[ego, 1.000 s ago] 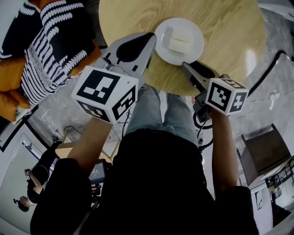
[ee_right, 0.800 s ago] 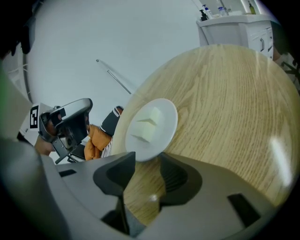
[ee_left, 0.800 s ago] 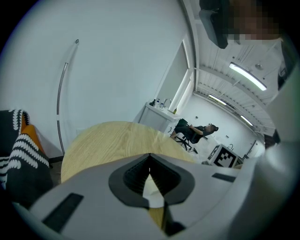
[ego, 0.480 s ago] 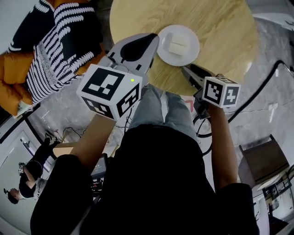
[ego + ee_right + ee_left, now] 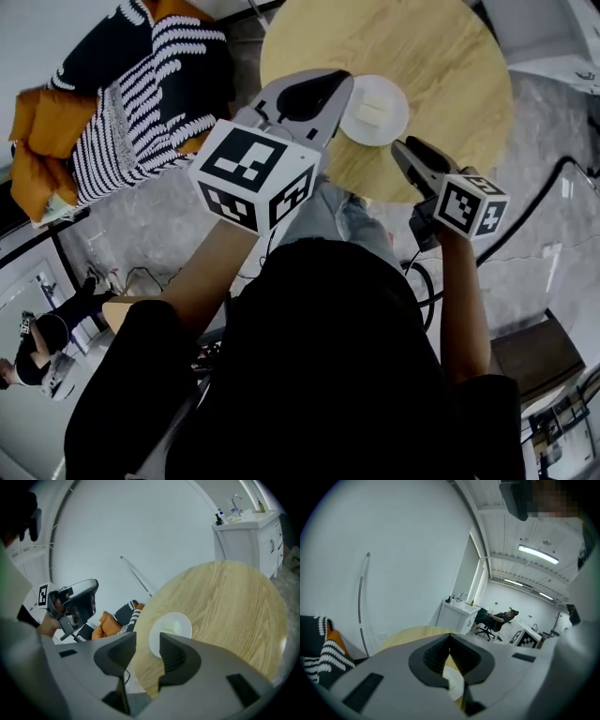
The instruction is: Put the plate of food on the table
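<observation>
A white plate (image 5: 397, 120) with a pale block of food (image 5: 373, 109) rests on the round wooden table (image 5: 431, 56), near its front edge. My left gripper (image 5: 339, 79) hovers just left of the plate, jaws shut with nothing held. In the left gripper view only a thin slit below its tips (image 5: 449, 641) shows plate and wood. My right gripper (image 5: 399, 146) hangs at the table's near edge, apart from the plate. Its jaws (image 5: 147, 641) are closing with nothing between them; the plate (image 5: 180, 620) lies beyond the gap.
A black-and-white striped cloth (image 5: 131, 94) lies on orange cushions left of the table. A black cable (image 5: 548, 192) runs over the marble floor at right. A white sink cabinet (image 5: 248, 531) stands behind the table. A person sits in an office chair (image 5: 496, 619) far off.
Both grippers have drawn back from the plate and the view has pulled away, so table and plate look smaller. The plate stays put on the table.
</observation>
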A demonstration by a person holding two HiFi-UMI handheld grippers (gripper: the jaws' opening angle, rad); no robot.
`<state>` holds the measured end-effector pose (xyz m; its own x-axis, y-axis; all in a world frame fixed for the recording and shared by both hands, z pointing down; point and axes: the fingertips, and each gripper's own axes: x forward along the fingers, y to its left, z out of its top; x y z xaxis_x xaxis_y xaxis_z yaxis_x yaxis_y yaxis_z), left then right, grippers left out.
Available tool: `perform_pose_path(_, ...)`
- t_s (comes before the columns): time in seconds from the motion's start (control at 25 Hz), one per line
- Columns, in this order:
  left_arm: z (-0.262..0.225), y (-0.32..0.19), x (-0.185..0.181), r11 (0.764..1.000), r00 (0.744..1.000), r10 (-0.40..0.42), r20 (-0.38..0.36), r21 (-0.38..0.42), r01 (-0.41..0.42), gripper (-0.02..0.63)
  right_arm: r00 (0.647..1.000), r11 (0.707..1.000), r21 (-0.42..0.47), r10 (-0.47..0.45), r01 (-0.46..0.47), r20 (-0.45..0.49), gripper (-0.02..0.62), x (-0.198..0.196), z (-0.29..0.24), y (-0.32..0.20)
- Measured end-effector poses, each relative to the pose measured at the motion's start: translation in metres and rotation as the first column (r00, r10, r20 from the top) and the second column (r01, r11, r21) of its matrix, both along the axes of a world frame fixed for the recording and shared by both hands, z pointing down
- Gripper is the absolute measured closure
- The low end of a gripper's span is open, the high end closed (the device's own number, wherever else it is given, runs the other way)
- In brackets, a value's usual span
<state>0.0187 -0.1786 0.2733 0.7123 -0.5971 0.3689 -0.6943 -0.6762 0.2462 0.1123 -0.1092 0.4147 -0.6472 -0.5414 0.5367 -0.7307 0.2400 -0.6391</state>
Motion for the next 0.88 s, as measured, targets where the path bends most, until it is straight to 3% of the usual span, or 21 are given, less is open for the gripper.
perform_pose_path(0.28, -0.053, 0.002, -0.002, 0.994, 1.0, 0.003, -0.022, 0.108, -0.001, 0.598, 0.998, 0.968, 0.241, 0.065, -0.068, 0.022, 0.46, 0.011, -0.095, -0.02)
perform_pose_path(0.4, -0.074, 0.008, -0.003, 0.989, 0.999, 0.014, -0.034, 0.145, -0.009, 0.598, 0.996, 0.927, 0.367, 0.087, -0.081, -0.001, 0.493, 0.015, -0.144, -0.022)
perform_pose_path(0.56, -0.098, 0.013, -0.006, 0.98, 0.999, 0.031, -0.035, 0.197, -0.023, 0.598, 0.987, 0.849, 0.514, 0.156, -0.121, -0.025, 0.536, 0.023, -0.204, -0.023)
perform_pose_path(0.72, -0.119, 0.019, -0.011, 0.972, 0.998, 0.041, -0.039, 0.232, -0.031, 0.598, 0.979, 0.79, 0.592, 0.205, -0.157, -0.014, 0.586, 0.031, -0.243, -0.02)
perform_pose_path(0.88, -0.129, 0.023, -0.013, 0.964, 0.998, 0.043, -0.054, 0.265, -0.027, 0.598, 0.969, 0.783, 0.592, 0.245, -0.192, -0.01, 0.586, 0.04, -0.243, -0.021)
